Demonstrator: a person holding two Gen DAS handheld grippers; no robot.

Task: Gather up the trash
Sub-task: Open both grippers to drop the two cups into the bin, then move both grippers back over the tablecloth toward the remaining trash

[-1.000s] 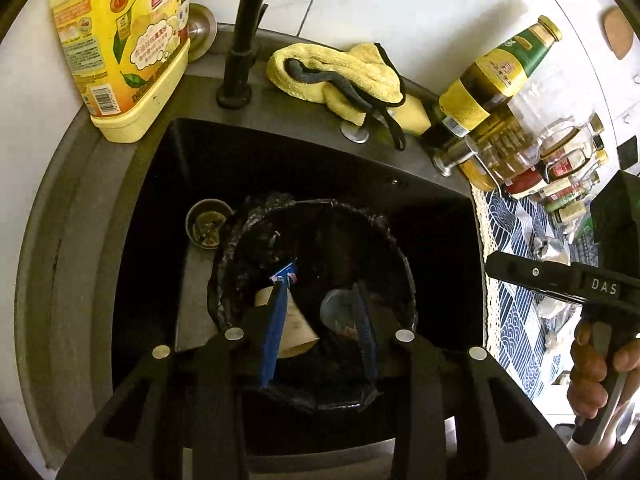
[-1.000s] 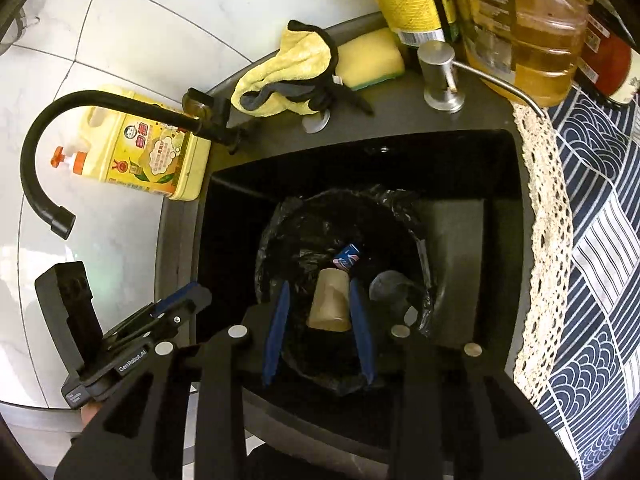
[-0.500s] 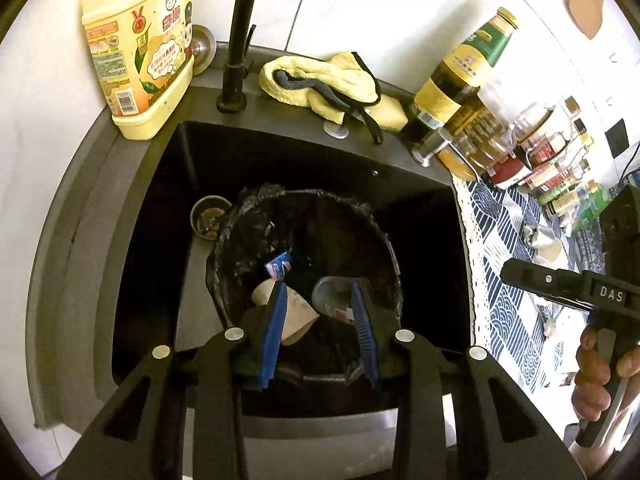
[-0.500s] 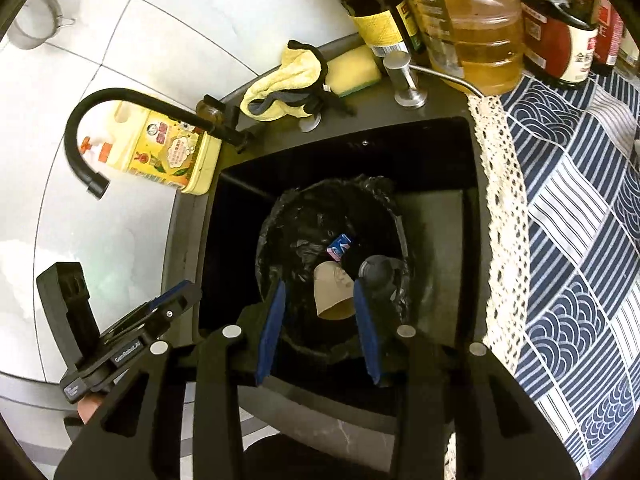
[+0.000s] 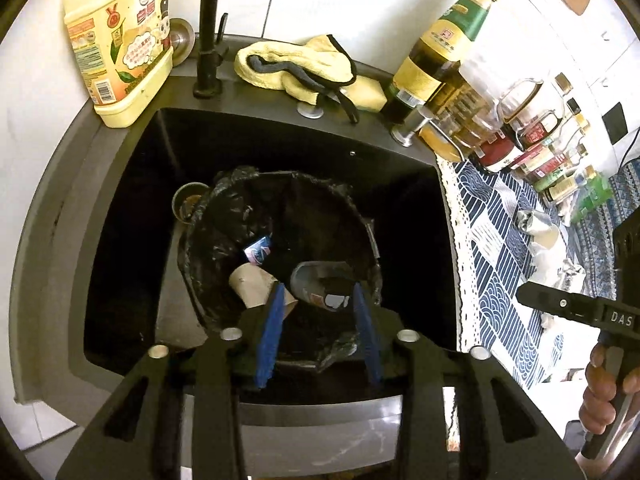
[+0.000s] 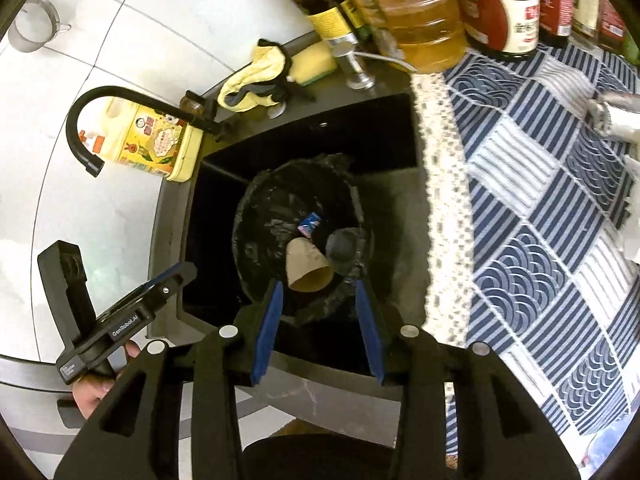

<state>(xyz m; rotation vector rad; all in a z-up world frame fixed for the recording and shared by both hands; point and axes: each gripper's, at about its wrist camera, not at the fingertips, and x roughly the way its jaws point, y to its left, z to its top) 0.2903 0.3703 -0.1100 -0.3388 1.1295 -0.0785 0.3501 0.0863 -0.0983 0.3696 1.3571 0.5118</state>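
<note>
Above the lined bin [image 5: 280,240] in the sink [image 5: 132,200].
Left gripper [image 5: 318,292] and right gripper [image 6: 318,286] empty, jaws opening; paper cup [image 6: 306,266] inside.

Desk [image 5: 48,208], white, with a black sink [image 5: 280,140] as landmark. Behind sink: yellow detergent jug [image 5: 116,40], yellow cloth [image 5: 296,68], sponge [image 5: 370,94]. Right of sink: blue patterned cloth [image 6: 540,208] carrying bottles [image 5: 440,52]. In sink: bag-lined bin [image 5: 224,248].

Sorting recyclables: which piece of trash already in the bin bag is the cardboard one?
The tan paper cup, lying on its side in the bin bag; the wrapper is small and blue, the other cup dark grey.
</note>
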